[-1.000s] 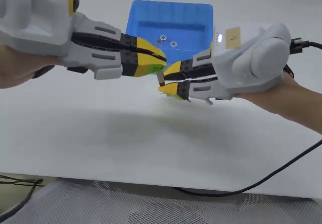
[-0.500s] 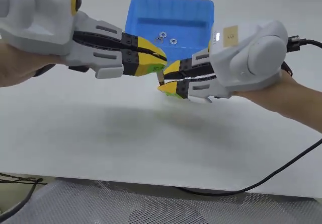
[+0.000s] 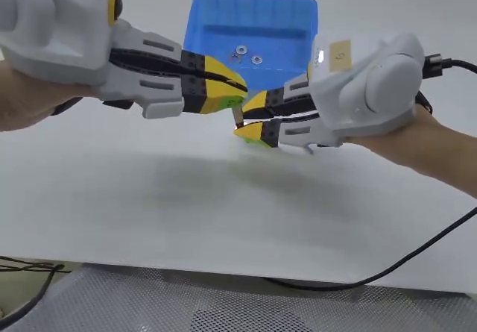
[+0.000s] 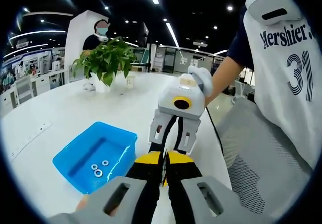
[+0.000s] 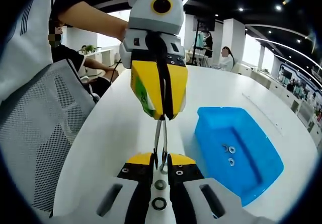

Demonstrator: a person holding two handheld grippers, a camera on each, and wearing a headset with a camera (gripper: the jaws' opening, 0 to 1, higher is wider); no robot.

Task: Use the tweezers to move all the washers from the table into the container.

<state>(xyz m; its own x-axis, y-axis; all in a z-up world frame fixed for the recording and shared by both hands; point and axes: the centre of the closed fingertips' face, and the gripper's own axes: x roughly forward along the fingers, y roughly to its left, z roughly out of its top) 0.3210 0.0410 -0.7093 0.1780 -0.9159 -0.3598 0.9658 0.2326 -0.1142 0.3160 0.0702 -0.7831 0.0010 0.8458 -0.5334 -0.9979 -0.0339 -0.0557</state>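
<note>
My left gripper (image 3: 238, 93) comes in from the left and is shut on thin metal tweezers (image 5: 161, 138), which hang tip-down from its yellow jaws. My right gripper (image 3: 243, 117) faces it from the right. Its jaws stand a narrow gap apart on either side of the tweezers' tips (image 3: 237, 117), without pressing them. Through that gap two washers (image 5: 160, 184) lie on the white table. Behind the grippers sits the blue container (image 3: 287, 45), holding a few washers (image 3: 240, 52), and it lies to the right in the right gripper view (image 5: 251, 173).
A black cable (image 3: 417, 250) trails from the right gripper across the table's near right side. A grey mesh chair (image 3: 223, 313) lies below the table's front edge. A potted plant (image 4: 108, 58) stands far back on the table.
</note>
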